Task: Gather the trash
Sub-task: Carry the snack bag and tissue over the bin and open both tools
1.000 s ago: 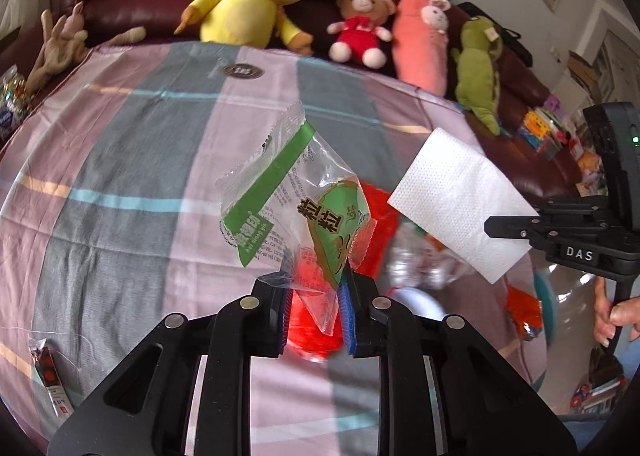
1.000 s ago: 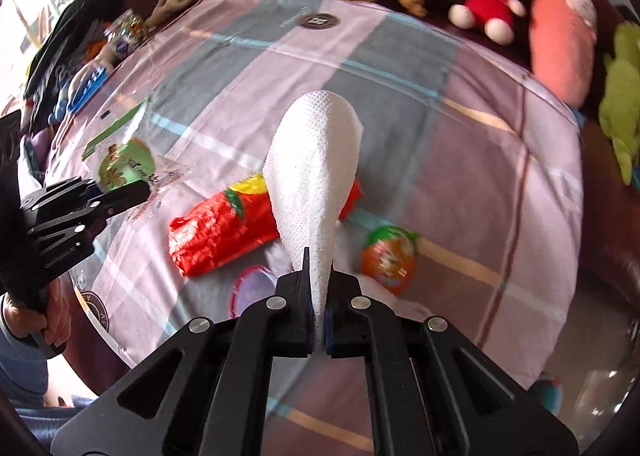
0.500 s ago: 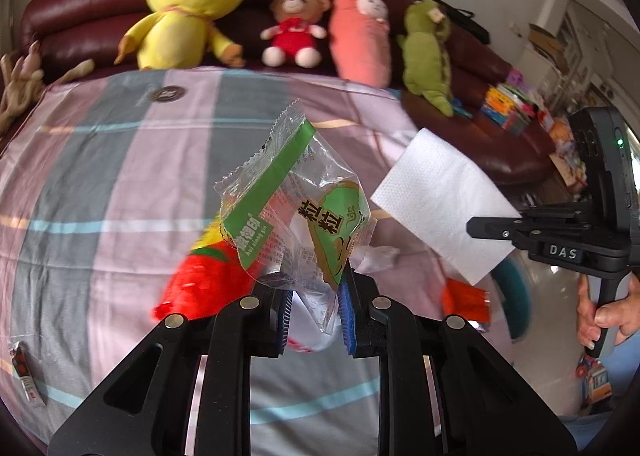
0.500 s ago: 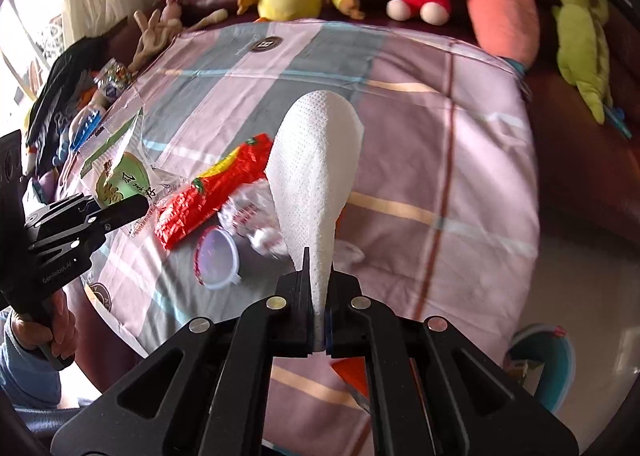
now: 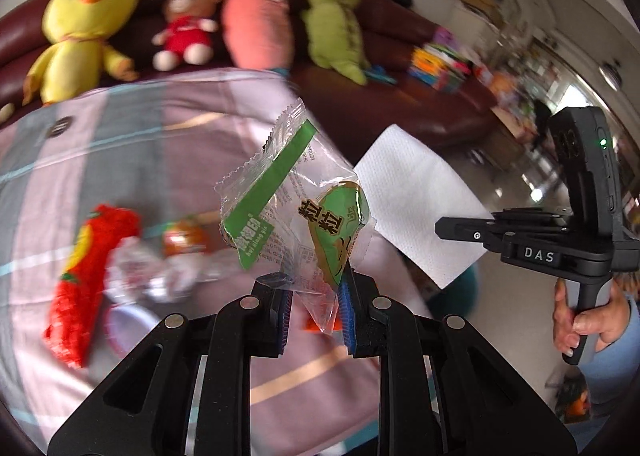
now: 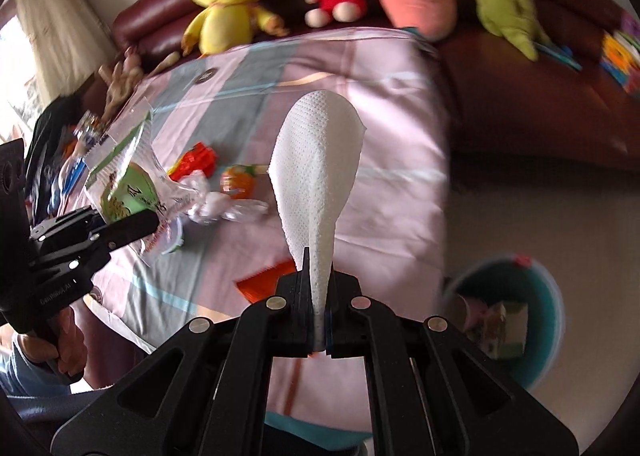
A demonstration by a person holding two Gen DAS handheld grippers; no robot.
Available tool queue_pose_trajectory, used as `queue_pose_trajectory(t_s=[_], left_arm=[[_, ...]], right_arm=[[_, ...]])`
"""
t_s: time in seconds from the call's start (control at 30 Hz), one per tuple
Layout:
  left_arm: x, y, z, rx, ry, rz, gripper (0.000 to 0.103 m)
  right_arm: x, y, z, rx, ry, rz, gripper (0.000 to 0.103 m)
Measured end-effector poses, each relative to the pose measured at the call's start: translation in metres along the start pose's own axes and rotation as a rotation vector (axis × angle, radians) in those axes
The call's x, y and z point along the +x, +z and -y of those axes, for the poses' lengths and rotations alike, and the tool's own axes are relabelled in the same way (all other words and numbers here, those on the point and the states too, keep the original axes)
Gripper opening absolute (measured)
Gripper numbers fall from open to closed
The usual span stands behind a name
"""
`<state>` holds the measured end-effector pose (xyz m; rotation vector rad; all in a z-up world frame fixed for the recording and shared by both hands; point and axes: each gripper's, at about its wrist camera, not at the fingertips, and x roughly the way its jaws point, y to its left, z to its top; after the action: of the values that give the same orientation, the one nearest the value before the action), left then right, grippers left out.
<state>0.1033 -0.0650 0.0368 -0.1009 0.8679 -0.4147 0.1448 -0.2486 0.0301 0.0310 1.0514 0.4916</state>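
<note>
My left gripper (image 5: 316, 304) is shut on a clear snack wrapper (image 5: 292, 208) with a green stripe, held up above the table. My right gripper (image 6: 318, 304) is shut on a white paper napkin (image 6: 316, 168) that stands upright from its jaws. In the left wrist view the right gripper (image 5: 452, 224) and the napkin (image 5: 416, 208) hang beyond the table's right edge. The right wrist view shows the left gripper (image 6: 136, 224) and the wrapper (image 6: 128, 184) at the left. A teal bin (image 6: 516, 320) with trash inside stands on the floor, right of the table.
On the striped tablecloth (image 6: 384, 104) lie a red snack bag (image 5: 84, 280), an orange packet (image 5: 184, 236), crumpled clear plastic (image 5: 160, 272) and a flat orange wrapper (image 6: 268, 280). Plush toys (image 5: 84, 20) line the dark red sofa (image 5: 440, 112). A hand (image 5: 588, 320) grips the right handle.
Both grippers have swept to the right across the table, still holding the wrapper and the napkin. The table's right edge and the teal bin have come into the right wrist view.
</note>
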Motion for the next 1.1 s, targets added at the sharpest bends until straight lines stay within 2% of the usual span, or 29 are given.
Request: queue_pose_trajectory(t_s=[0.17, 0.4, 0.5, 0.73, 0.8, 0.93, 1.1], left_arm=[[0.044, 0.003, 0.049, 0.070, -0.084, -0.076, 0.021], [0.107, -0.006, 0.113, 0.196, -0.146, -0.208, 0.021], [0.132, -0.009, 0.135, 0.240, -0.161, -0.257, 0.021], [0.192, -0.020, 0.172, 0.306, -0.167, -0.386, 0.023], [0.204, -0.022, 0.175, 0.307, -0.162, -0.411, 0.028], [0.221, -0.027, 0.174, 0.293, -0.152, -0.436, 0.051], [0.225, -0.029, 0.167, 0.279, -0.130, -0.438, 0.061]], right_arm=[[-0.025, -0.032, 0.056, 0.114, -0.055, 0.022, 0.004], [-0.048, -0.081, 0.138, 0.287, -0.133, 0.022, 0.004], [-0.046, -0.101, 0.172, 0.363, -0.158, 0.003, 0.004], [-0.025, -0.124, 0.213, 0.461, -0.147, -0.045, 0.004], [-0.018, -0.125, 0.218, 0.471, -0.139, -0.057, 0.004], [-0.011, -0.127, 0.229, 0.479, -0.133, -0.072, 0.004], [-0.001, -0.127, 0.237, 0.492, -0.131, -0.095, 0.005]])
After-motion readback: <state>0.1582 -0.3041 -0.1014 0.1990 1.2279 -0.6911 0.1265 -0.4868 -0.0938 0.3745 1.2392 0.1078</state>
